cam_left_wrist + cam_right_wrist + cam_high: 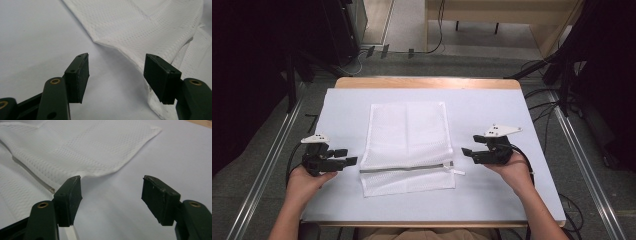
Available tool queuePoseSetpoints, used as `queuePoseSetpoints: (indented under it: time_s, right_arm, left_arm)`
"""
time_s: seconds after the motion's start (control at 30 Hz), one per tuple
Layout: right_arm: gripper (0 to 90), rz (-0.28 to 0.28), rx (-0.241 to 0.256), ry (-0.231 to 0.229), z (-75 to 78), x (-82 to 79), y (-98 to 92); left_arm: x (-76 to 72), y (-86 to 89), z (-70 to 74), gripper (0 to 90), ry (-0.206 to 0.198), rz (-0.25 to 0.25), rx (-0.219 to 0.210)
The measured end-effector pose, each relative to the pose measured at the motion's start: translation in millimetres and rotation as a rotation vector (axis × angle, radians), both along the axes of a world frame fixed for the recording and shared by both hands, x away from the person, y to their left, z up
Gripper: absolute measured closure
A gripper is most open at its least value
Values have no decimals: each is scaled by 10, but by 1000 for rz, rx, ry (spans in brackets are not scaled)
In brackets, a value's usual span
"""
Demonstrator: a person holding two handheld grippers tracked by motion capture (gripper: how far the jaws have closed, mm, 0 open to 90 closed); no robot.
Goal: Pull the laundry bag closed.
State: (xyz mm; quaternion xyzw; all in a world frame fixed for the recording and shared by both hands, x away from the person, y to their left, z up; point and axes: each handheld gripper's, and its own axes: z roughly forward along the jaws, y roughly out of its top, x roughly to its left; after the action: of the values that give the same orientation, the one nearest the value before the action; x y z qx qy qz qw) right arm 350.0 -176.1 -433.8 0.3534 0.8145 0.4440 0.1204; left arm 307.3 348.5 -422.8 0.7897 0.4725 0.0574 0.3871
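The left gripper [346,156] and right gripper [468,152] are held with jaws spread, empty, flanking the mesh bag [406,145], which is laid flat mid-table [492,102]; bare white surface is left along each edge.

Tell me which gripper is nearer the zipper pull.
Right. The right gripper sits just right of the zipper pull; the left gripper is at the mesh bag's opposite edge, across the whole zipper.
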Motion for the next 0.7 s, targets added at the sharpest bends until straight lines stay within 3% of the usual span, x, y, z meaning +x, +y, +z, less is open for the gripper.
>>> queuePoseSetpoints:
  time_s: [0.3, 0.7]
  right_arm:
    - [295, -59, -8, 17, -79, 86, -177]
    - [267, -102, -37, 52, -191, 176, -176]
  left_arm:
    - [25, 58, -24, 358, 7, 58, 11]
    - [52, 100, -58, 353, 20, 92, 28]
